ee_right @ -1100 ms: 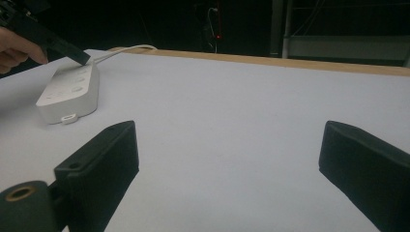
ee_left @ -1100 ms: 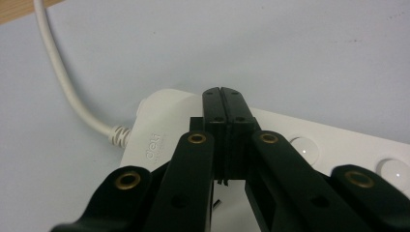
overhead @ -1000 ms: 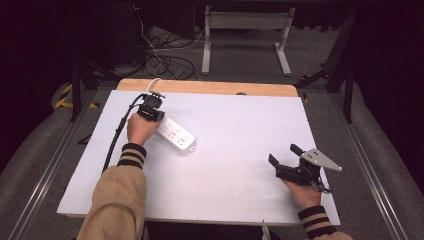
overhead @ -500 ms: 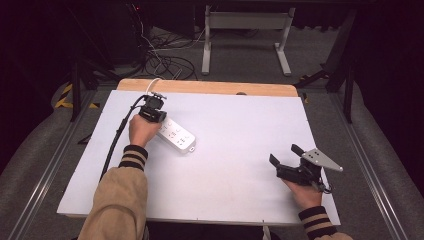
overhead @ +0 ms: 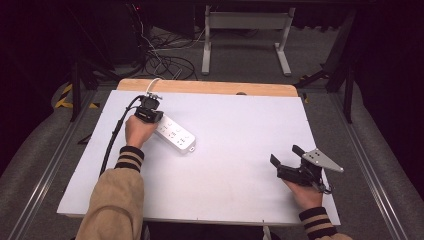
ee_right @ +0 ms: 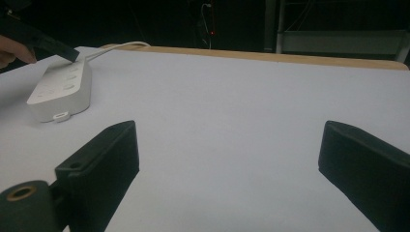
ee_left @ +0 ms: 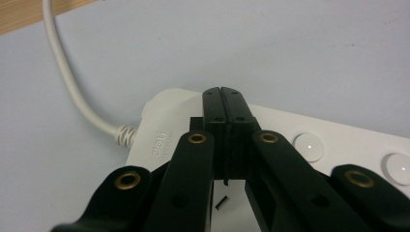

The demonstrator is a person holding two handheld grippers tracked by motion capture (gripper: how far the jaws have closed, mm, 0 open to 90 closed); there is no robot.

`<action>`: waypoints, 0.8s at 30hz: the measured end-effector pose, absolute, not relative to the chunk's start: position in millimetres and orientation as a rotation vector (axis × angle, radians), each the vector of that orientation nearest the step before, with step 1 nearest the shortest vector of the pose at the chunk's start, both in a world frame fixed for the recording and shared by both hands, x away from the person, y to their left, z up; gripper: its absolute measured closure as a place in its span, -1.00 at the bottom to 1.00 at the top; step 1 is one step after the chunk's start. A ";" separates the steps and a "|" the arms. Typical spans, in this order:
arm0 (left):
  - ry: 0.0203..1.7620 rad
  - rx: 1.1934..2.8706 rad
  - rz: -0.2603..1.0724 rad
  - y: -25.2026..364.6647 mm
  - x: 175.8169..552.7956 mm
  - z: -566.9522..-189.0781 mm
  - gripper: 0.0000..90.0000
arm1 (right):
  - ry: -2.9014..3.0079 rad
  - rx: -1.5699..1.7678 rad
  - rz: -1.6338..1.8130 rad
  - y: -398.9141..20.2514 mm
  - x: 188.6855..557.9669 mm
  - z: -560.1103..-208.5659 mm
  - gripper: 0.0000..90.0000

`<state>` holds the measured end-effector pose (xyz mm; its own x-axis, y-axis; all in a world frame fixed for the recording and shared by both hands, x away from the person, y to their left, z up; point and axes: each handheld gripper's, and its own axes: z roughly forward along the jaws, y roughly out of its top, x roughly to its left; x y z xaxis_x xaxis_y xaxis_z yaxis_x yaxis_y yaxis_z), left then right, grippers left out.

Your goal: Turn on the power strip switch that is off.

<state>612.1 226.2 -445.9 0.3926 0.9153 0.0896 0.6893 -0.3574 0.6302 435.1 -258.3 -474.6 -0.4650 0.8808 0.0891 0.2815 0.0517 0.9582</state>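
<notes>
A white power strip (overhead: 175,135) with round buttons lies slantwise on the left half of the white table (overhead: 235,120), its pale cord (ee_left: 67,82) running off the far edge. My left gripper (overhead: 156,119) is shut with nothing between its jaws. Its joined tips (ee_left: 224,94) point down at the cord end of the strip (ee_left: 338,140), on it or just above it. In the right gripper view that gripper (ee_right: 67,53) meets the strip (ee_right: 60,89) at its far end. My right gripper (overhead: 285,154) stands open near the front right, its jaws (ee_right: 229,150) wide over bare table.
A wooden strip (overhead: 210,87) borders the table's far edge. Behind it are a grey metal stand (overhead: 245,40) and loose cables (overhead: 170,60) on the dark floor. A black cable (overhead: 112,140) trails from the left gripper off the table's left side.
</notes>
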 end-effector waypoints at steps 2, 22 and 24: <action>1.369 2.169 0.621 224.1 611.8 -445.6 1.00 | 1.794 1.169 1.431 -258.2 435.2 -474.3 -0.83; 1.372 2.144 0.584 227.7 613.9 -448.2 1.00 | 1.797 1.178 1.430 -258.0 436.2 -473.7 -0.83; 1.380 2.144 0.574 227.8 614.3 -447.8 1.00 | 1.797 1.178 1.431 -258.1 436.2 -473.6 -0.83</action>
